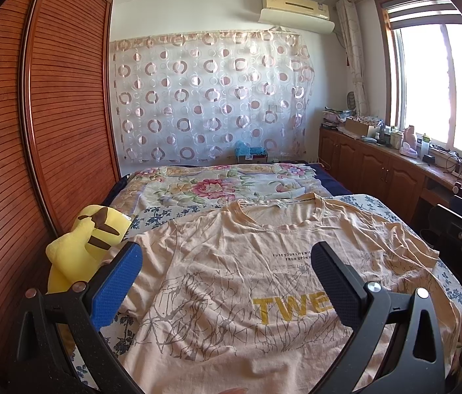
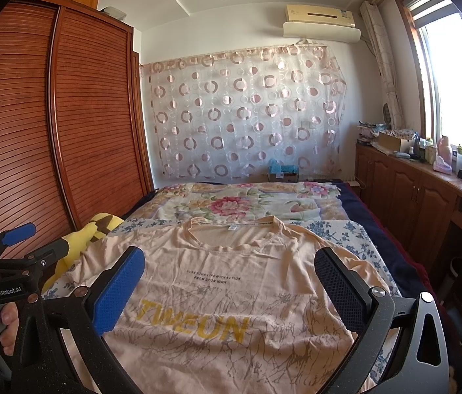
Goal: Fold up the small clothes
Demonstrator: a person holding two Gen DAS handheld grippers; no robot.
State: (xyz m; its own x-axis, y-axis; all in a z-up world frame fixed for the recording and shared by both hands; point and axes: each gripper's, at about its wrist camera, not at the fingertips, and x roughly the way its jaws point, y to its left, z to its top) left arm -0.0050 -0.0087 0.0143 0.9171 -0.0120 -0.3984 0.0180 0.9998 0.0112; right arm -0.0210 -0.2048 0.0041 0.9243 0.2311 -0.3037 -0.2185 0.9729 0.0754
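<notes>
A peach T-shirt (image 1: pixel 231 262) with a yellow "TWEON" print and a brown line pattern lies flat and face up on the bed, neck hole away from me. It also shows in the right wrist view (image 2: pixel 231 279). My left gripper (image 1: pixel 227 282) is open and empty, hovering over the shirt's left half. My right gripper (image 2: pixel 231 282) is open and empty, hovering over the shirt's chest. The left gripper also shows at the left edge of the right wrist view (image 2: pixel 24 246), open beside the shirt's left sleeve.
A yellow plush toy (image 1: pixel 83 243) lies at the bed's left edge against the wooden wardrobe (image 1: pixel 50 115). A floral quilt (image 1: pixel 218 184) covers the far half of the bed. Wooden cabinets (image 1: pixel 378 170) with clutter run along the right under the window.
</notes>
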